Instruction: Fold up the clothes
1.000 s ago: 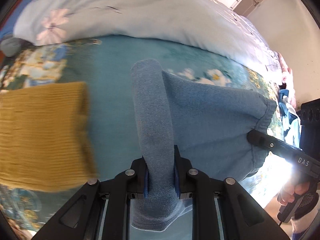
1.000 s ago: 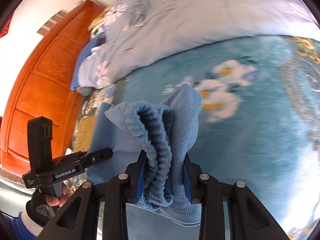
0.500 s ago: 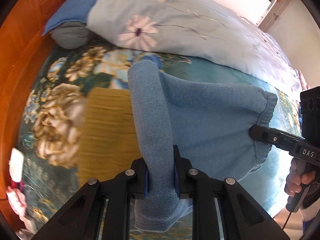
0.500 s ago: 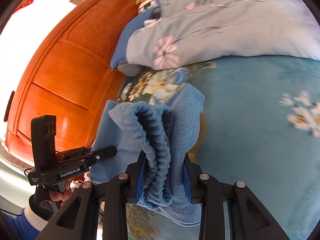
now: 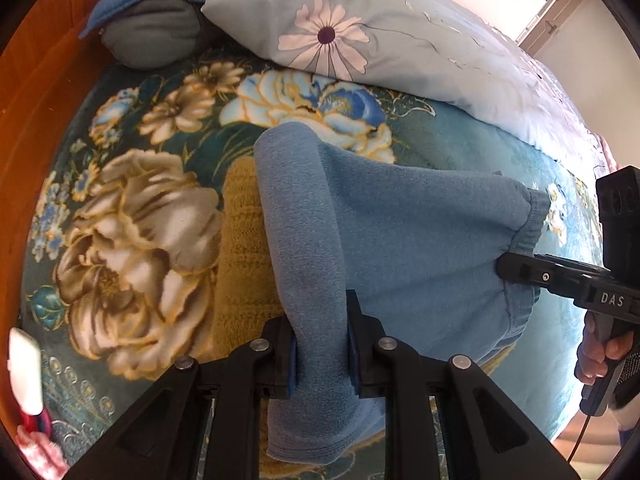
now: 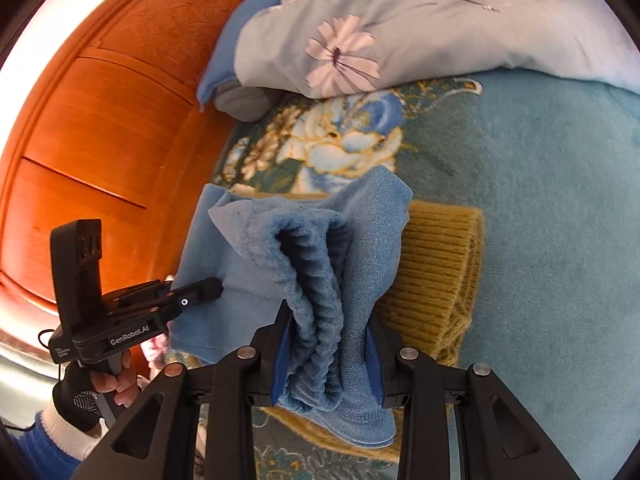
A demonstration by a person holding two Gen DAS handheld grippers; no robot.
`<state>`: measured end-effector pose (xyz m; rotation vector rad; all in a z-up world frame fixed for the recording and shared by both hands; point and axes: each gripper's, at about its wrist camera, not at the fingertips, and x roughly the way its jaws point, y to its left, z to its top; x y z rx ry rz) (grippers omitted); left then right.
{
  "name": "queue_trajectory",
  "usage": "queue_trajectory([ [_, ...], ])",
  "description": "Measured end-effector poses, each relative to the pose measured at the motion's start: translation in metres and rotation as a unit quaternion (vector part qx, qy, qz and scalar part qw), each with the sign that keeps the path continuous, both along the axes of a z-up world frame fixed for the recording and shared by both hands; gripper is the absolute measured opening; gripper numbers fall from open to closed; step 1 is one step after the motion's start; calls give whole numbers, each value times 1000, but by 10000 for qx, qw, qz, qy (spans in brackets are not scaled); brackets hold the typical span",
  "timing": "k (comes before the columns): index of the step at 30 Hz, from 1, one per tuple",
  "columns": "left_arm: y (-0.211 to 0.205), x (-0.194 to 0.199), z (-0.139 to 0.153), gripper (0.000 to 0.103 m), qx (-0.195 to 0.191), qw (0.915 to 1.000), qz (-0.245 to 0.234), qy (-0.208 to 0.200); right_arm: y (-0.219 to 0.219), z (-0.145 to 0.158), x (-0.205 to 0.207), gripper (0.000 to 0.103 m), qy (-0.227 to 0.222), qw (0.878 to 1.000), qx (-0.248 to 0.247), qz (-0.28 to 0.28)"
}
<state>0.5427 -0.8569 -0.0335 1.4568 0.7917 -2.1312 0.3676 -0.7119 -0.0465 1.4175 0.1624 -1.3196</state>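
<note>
Over one folded yellow knit, two claws each clamp one blue garment.

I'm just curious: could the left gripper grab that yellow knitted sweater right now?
Probably not. The left gripper has its fingers shut on the blue fleece garment, which hangs over the yellow sweater and covers part of it.

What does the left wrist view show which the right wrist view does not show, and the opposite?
Only the left wrist view shows the right gripper from outside, clamped on the elastic hem, and a white object at the bed's edge.

Only the right wrist view shows the left gripper from outside and the blue sleeve.

Both show the blue fleece garment, the yellow knit under it, the floral quilt and the wooden headboard.
</note>
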Motion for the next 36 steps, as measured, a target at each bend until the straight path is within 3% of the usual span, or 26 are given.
queue_trajectory([
  [9, 0, 2, 0, 27, -168, 9996, -198, 121, -1, -8, -3, 38, 26, 10000, 12, 28],
  [12, 3, 2, 5, 34, -246, 9995, -186, 19, 1, -2, 0, 42, 199, 9998, 14, 64],
  [14, 2, 3, 10, 46, -259, 9996, -114, -32, 3, 5, 2, 47, 405, 9991, 37, 97],
  [18, -4, 11, 26, 50, -454, 9989, 94, -63, 9, 24, 0, 61, 976, 9952, 63, 97],
  [20, -6, 15, 36, 65, -547, 9982, 234, -13, 11, 35, -3, 65, 1200, 9927, 35, 81],
  [22, -6, 15, 47, 69, -646, 9974, 281, 116, 11, 48, -1, 66, 1386, 9902, -85, 142],
  [25, -3, 4, 57, 70, -654, 9973, 126, 322, 6, 66, 7, 66, 1462, 9881, -363, 304],
  [30, -1, -25, 43, 70, -498, 9980, -195, 343, -20, 77, 27, 66, 1426, 9856, -601, 680],
  [33, -4, -35, 32, 70, -399, 9985, -220, 300, -28, 73, 31, 53, 1460, 9854, -514, 714],
  [36, -10, -35, 24, 70, -340, 9988, -164, 307, -30, 65, 25, 30, 1375, 9874, -417, 660],
])
